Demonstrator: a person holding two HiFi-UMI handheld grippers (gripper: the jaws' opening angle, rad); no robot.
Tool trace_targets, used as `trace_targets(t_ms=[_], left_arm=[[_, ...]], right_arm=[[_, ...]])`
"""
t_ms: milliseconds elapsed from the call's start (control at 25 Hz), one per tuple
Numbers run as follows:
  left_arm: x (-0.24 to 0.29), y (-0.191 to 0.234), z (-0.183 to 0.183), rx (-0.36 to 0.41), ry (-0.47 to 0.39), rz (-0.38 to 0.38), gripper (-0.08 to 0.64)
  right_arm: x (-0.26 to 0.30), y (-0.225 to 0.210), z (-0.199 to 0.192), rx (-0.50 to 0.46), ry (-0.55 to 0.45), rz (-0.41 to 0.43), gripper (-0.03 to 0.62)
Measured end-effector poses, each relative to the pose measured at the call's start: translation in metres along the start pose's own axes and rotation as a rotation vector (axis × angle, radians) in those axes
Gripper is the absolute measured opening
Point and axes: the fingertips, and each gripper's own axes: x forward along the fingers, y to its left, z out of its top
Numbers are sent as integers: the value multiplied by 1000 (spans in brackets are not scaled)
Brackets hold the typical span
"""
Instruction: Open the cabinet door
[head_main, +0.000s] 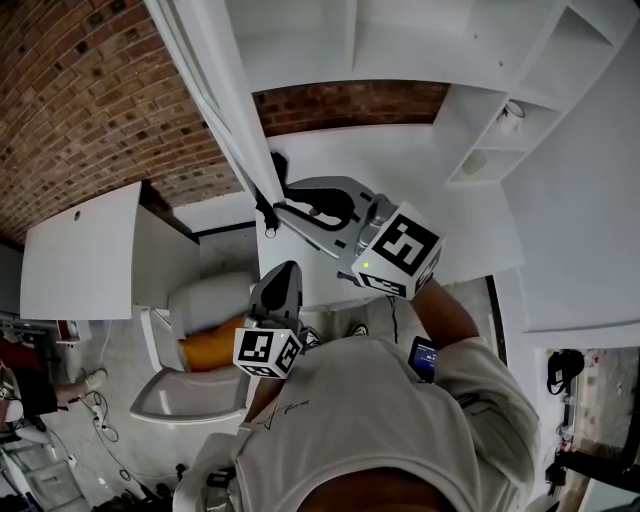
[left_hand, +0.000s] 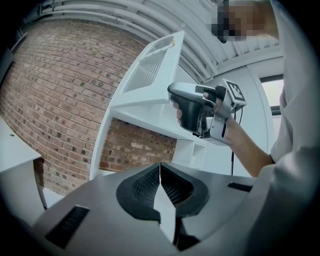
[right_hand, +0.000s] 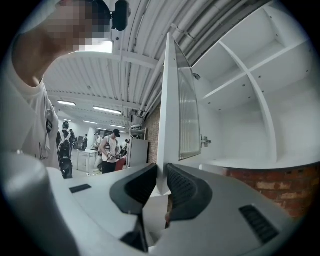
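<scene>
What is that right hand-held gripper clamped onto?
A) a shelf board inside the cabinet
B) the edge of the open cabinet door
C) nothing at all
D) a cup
B: in the right gripper view, the right hand-held gripper has its two pads closed on the thin white edge of the cabinet door, which stands swung open.

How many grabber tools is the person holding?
2. The left gripper, shut and empty, is held lower; the right gripper grips the edge of the cabinet door.
</scene>
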Motion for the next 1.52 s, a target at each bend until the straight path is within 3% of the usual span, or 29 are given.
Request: trace_targets(t_ms=[480, 920, 1520], left_arm=[[-7, 17, 9, 4, -16, 28, 20], [-31, 45, 8, -10, -26, 125, 20], [-59, 64, 8, -9, -34, 181, 20]], right_arm=[[13, 15, 1, 24, -15, 46, 72], [32, 39, 5, -19, -30, 99, 69], [58, 62, 6, -13, -39, 144, 61]])
